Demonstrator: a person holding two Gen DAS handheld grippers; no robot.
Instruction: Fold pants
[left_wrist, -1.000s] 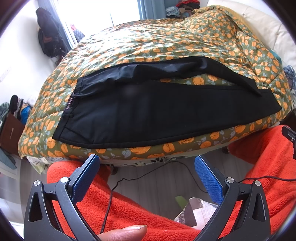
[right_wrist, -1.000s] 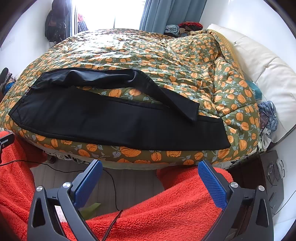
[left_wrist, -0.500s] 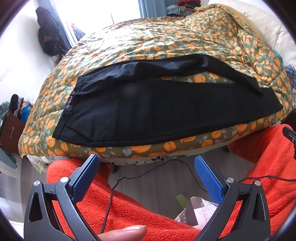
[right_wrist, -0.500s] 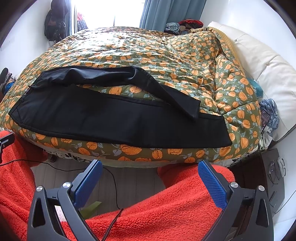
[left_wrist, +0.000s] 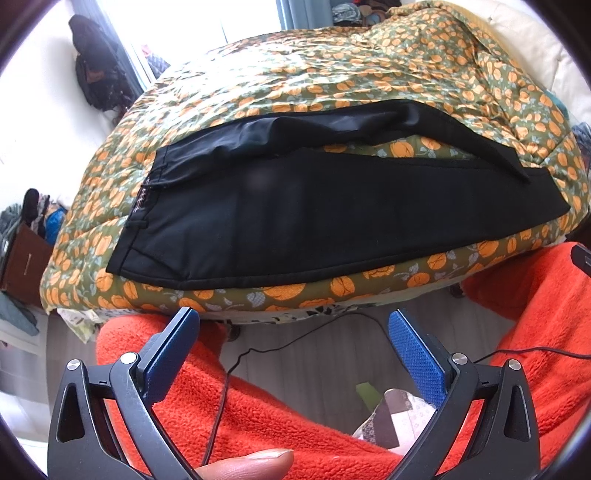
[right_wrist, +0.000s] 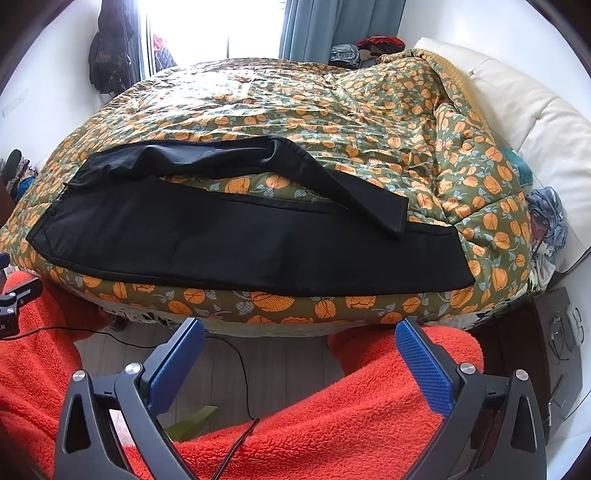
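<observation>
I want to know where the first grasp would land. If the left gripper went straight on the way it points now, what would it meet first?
Probably the near leg of the black pants on the quilt. The left gripper is open and the gap looks clear, though depth is uncertain.

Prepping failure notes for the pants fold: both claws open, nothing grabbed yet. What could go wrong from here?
1. The black pants lie at the near edge of the quilt; a pinch there may catch quilt fabric too.
2. The far leg is twisted and crosses the near leg's hem; folding now would likely trap wrinkles.
3. A cable trails between the person's knees below the left claw; it might snag. The right claw looks unobstructed.
</observation>
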